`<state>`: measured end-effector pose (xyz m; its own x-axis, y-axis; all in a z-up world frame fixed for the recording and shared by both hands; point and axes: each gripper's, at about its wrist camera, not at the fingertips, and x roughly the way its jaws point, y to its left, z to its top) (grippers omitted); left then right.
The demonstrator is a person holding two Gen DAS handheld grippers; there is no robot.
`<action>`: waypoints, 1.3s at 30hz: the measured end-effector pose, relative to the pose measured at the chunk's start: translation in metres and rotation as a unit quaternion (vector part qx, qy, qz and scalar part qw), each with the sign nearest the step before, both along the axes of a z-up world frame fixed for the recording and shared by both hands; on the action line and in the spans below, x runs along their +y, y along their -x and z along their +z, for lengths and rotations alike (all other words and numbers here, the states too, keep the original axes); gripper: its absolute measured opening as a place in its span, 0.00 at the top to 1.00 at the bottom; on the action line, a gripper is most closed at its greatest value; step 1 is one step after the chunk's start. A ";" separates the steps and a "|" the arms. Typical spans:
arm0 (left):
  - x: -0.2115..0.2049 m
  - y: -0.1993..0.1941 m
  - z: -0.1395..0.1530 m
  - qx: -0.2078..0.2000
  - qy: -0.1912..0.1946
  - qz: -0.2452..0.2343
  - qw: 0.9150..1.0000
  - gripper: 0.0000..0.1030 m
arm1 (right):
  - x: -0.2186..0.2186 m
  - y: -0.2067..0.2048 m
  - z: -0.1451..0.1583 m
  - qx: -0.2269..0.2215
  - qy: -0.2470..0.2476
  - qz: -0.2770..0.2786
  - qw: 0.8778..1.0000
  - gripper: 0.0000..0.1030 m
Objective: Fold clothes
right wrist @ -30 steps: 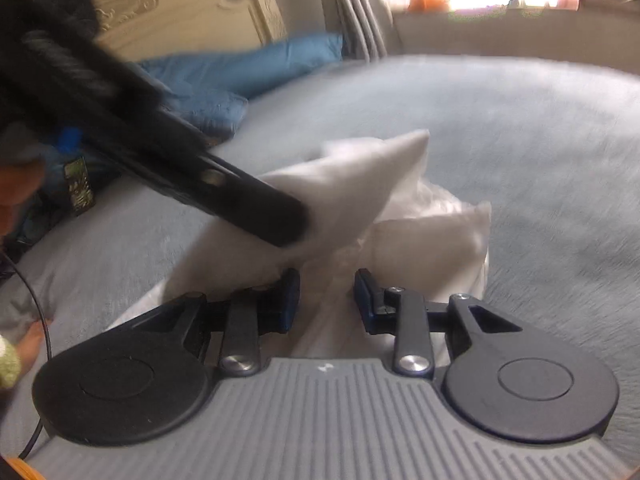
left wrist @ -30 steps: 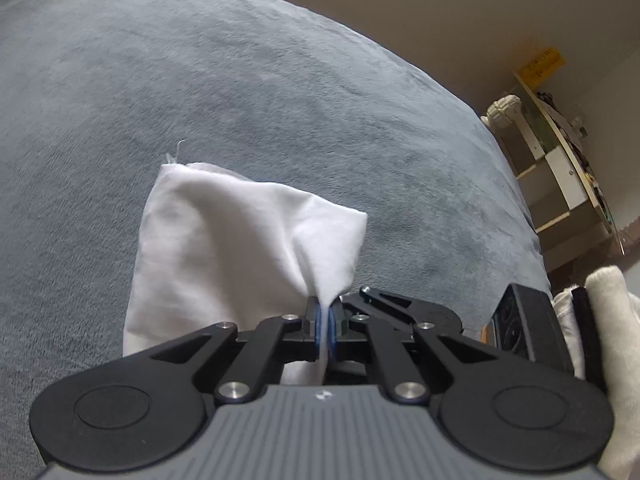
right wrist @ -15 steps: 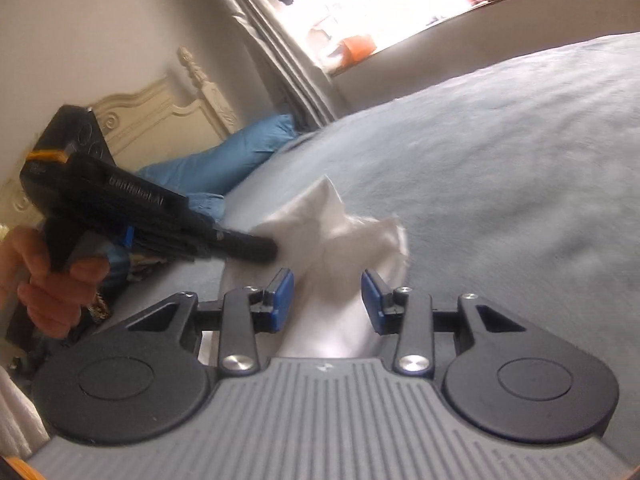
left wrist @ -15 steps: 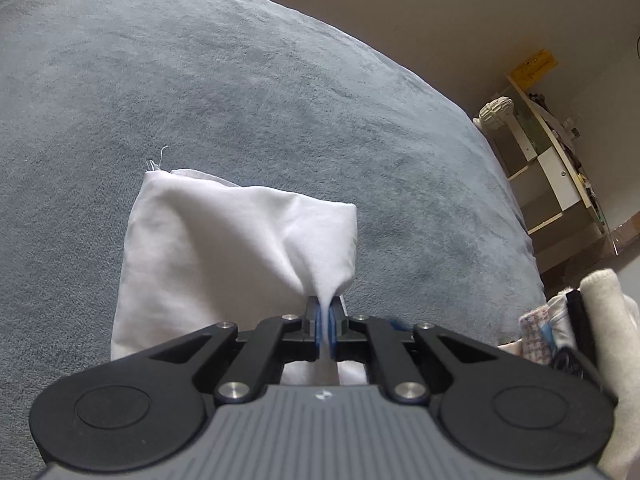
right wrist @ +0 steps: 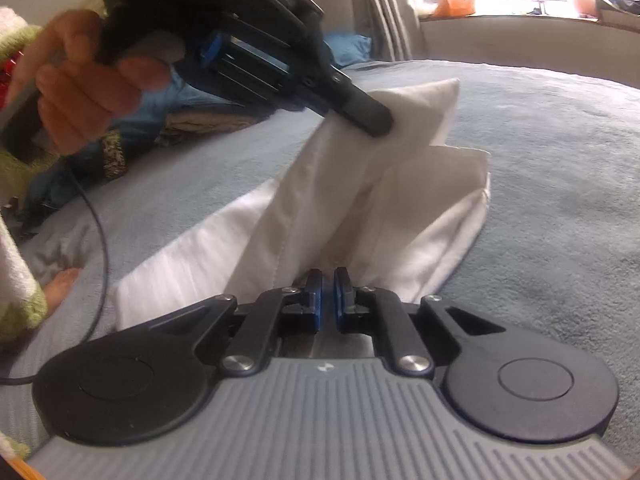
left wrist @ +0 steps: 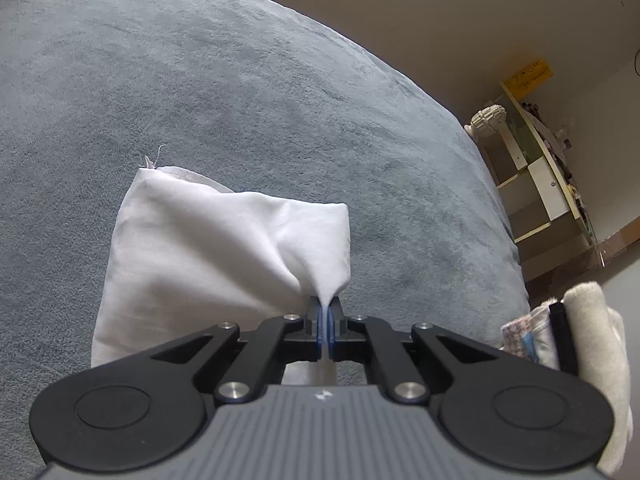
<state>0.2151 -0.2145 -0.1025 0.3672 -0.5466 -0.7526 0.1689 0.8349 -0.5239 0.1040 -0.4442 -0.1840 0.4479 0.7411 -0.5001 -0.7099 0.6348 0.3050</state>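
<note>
A white cloth [left wrist: 208, 248], folded over, lies on the grey bed blanket [left wrist: 240, 80]. My left gripper [left wrist: 325, 308] is shut on its near right corner and pulls that corner up into a peak. In the right wrist view the same cloth [right wrist: 420, 216] rises like a tent under the left gripper [right wrist: 372, 120], which a hand [right wrist: 80, 80] holds. My right gripper [right wrist: 325, 280] sits low at the cloth's near edge, jaws drawn almost together with a fold of white fabric between the blue pads.
Grey blanket [right wrist: 560, 160] stretches all around the cloth. A stack of folded clothes [left wrist: 580, 340] sits by the left gripper's right side. A shelf unit [left wrist: 552, 184] stands beyond the bed. Blue pillows [right wrist: 348, 46] and a black cable [right wrist: 100, 232] lie to the left.
My right gripper dropped back to the cloth's near edge and its jaws closed from wide open. The left gripper kept its hold and lifted the corner slightly.
</note>
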 end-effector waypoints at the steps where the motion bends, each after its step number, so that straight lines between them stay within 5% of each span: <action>1: -0.001 -0.002 -0.001 0.001 0.002 0.002 1.000 0.97 | -0.003 0.002 0.000 0.004 -0.004 0.003 1.000 0.95; 8: -0.020 -0.019 -0.032 0.025 0.016 -0.003 1.000 0.96 | -0.028 0.013 0.002 0.032 -0.036 -0.044 0.998 0.92; 10: -0.021 -0.022 -0.040 0.035 0.025 0.001 0.999 0.83 | -0.041 0.020 0.004 0.036 -0.045 -0.084 0.995 0.89; 13: -0.020 -0.023 -0.043 0.037 0.042 0.007 0.998 0.74 | -0.064 0.038 0.007 0.037 -0.062 -0.160 0.984 0.85; 18: -0.018 -0.023 -0.036 0.022 0.059 -0.004 0.998 0.72 | -0.089 0.075 0.008 0.038 -0.126 -0.233 0.963 0.82; 23: -0.020 -0.015 -0.023 0.020 0.036 -0.049 0.998 0.69 | -0.091 0.075 -0.002 0.063 -0.138 -0.251 0.956 0.81; 26: -0.025 0.002 -0.015 0.021 -0.004 -0.112 0.993 0.51 | -0.092 0.074 -0.006 0.078 -0.146 -0.257 0.952 0.80; 31: -0.044 0.034 -0.024 0.012 -0.103 -0.184 0.977 0.56 | -0.089 0.080 -0.008 0.086 -0.149 -0.262 0.950 0.80; 39: -0.057 0.048 -0.035 0.008 -0.151 -0.196 0.969 0.90 | -0.080 0.078 -0.017 0.086 -0.148 -0.268 0.948 0.80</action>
<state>0.1675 -0.2715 -0.1379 0.1624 -0.3964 -0.9036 0.4979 0.8235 -0.2718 0.0262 -0.5246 -0.2006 0.7301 0.5500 -0.4056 -0.2339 0.7588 0.6079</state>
